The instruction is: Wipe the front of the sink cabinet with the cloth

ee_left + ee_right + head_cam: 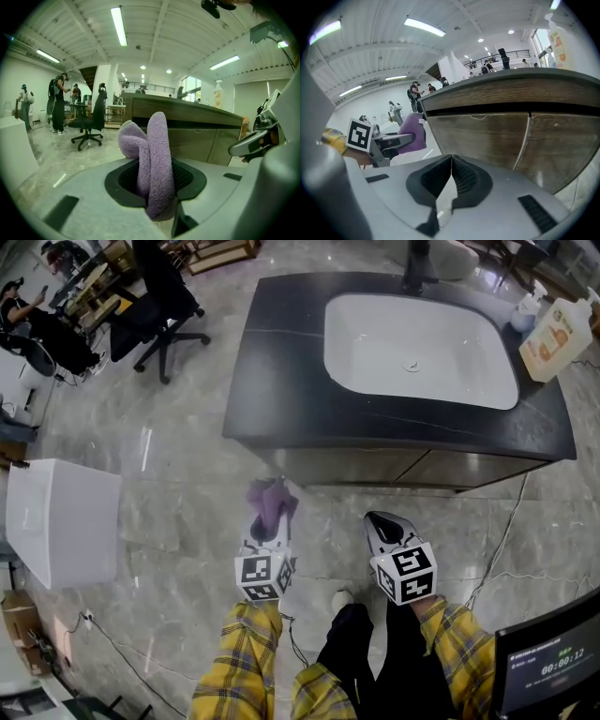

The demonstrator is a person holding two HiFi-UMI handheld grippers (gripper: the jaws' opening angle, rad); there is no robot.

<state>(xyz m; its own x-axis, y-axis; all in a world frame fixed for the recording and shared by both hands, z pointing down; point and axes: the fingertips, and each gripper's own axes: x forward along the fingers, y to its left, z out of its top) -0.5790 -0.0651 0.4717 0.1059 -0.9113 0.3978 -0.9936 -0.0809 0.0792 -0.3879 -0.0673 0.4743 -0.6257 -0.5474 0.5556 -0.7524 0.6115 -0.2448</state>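
Observation:
My left gripper (pixel 265 524) is shut on a folded purple cloth (pixel 270 500), which sticks up between the jaws in the left gripper view (pixel 151 159). The cloth hangs in the air a short way in front of the sink cabinet's wooden front (pixel 394 468), apart from it. My right gripper (pixel 382 527) is shut with nothing in it (pixel 451 158) and points at the cabinet doors (pixel 487 140). From the right gripper view the cloth (pixel 412 132) shows at the left.
The dark countertop (pixel 281 352) holds a white basin (pixel 417 348) and a soap bottle (pixel 553 334) at the right. A white box (pixel 61 521) stands on the floor to the left. Office chairs (pixel 155 296) and people stand beyond. A cable (pixel 502 531) runs down the floor at right.

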